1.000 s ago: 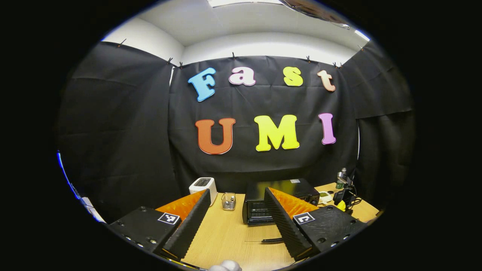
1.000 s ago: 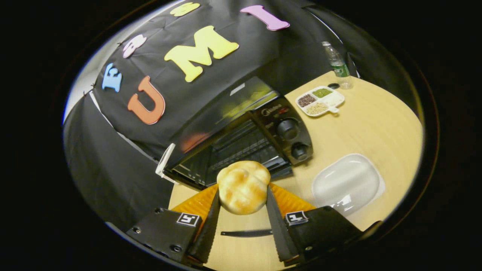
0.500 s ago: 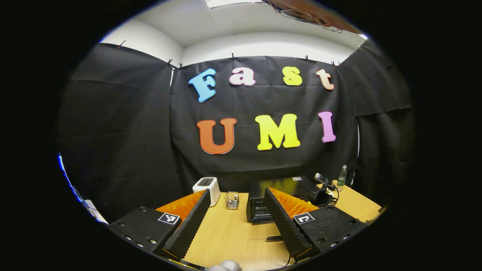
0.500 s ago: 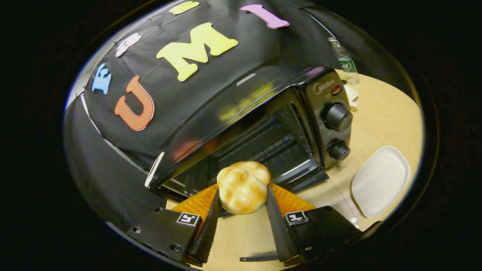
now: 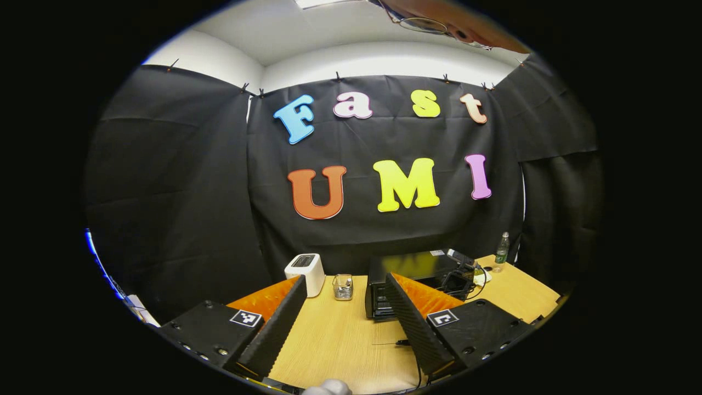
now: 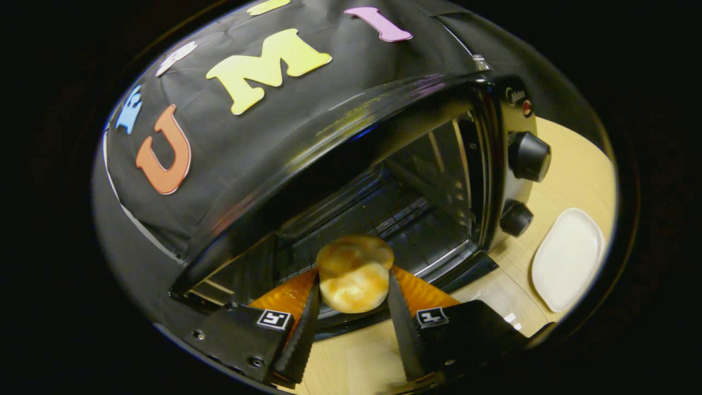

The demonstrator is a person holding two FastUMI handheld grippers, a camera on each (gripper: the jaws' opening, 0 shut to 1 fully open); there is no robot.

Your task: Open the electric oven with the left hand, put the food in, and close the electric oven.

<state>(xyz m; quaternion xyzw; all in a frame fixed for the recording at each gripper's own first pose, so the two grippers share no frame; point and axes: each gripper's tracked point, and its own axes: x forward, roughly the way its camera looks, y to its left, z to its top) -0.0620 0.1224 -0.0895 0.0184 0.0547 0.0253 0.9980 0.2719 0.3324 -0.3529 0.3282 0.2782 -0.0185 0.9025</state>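
Gripping the bun (image 6: 355,274), the right hand-held gripper (image 6: 351,318) has neared the oven (image 6: 384,181) mouth.

the left gripper (image 5: 343,312) hovers level with its jaws spread wide and nothing between them; the right gripper (image 6: 351,307) tilts forward and down, both fingers (image 6: 303,329) clamped on the bread roll (image 6: 354,272).

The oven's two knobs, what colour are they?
Black knobs, clearest in the right gripper view.
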